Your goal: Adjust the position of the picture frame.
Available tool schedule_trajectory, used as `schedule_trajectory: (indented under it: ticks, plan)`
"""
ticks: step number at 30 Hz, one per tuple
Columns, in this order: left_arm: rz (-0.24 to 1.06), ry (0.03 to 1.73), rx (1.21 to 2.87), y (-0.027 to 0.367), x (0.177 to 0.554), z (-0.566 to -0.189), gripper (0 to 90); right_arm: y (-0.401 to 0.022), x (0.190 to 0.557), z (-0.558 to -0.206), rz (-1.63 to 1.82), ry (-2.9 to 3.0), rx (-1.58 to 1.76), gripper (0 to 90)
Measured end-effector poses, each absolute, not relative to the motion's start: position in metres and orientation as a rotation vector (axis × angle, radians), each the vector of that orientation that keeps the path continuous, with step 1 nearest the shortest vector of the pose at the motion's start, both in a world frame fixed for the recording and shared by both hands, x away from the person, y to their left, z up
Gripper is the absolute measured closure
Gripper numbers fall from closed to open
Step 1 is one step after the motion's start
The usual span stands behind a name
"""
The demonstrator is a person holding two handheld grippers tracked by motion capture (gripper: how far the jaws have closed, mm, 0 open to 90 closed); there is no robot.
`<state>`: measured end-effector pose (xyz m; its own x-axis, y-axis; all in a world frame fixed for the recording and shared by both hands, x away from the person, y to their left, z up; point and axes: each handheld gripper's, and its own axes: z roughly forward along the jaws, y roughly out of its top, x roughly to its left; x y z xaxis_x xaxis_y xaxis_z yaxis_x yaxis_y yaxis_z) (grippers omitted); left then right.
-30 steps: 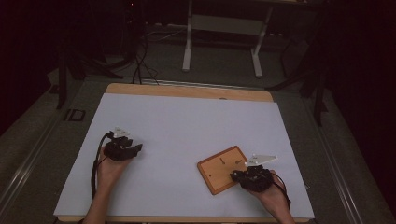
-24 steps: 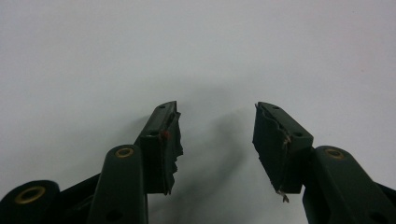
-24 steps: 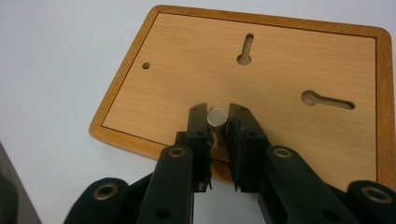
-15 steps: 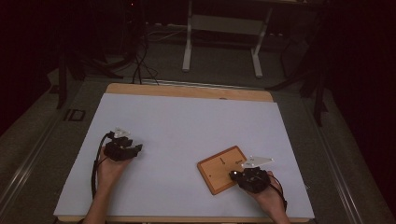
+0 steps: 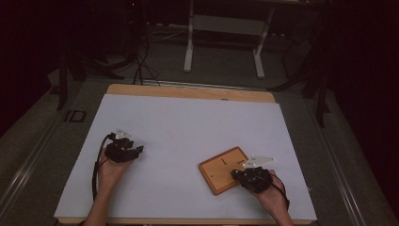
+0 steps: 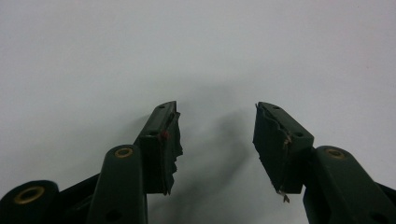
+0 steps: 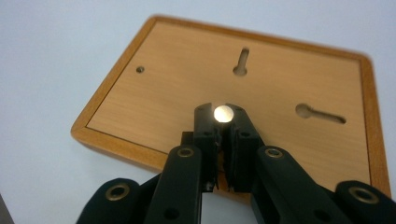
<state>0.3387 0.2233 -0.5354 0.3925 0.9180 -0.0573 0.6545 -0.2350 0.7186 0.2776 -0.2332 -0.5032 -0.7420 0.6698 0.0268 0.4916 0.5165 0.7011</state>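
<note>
A flat wooden board with a darker rim lies on the white table sheet at the front right. Two keyhole slots and a small hole show in its face. My right gripper rests over the board's near edge. Its jaws have just been closing, and the tips pinch a small round silver piece on the board. My left gripper lies at the front left of the sheet, open, with nothing between its worn pads.
The table's wooden far edge shows beyond the sheet. Behind it, on a dark floor, stand a white metal frame and some cables. A cable trails from the left gripper along the forearm.
The right gripper's grey top plate has shifted slightly left toward the board. The left hand and the board have not moved.
</note>
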Motion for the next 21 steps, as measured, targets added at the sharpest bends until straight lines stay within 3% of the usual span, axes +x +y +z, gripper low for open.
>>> schedule_trajectory:
  ticks: [21]
  plan:
    - [0.508,1.351,1.968,0.225,0.339,-0.535,49.6,-0.197,0.296,-0.455,1.146,2.476,0.749,85.2]
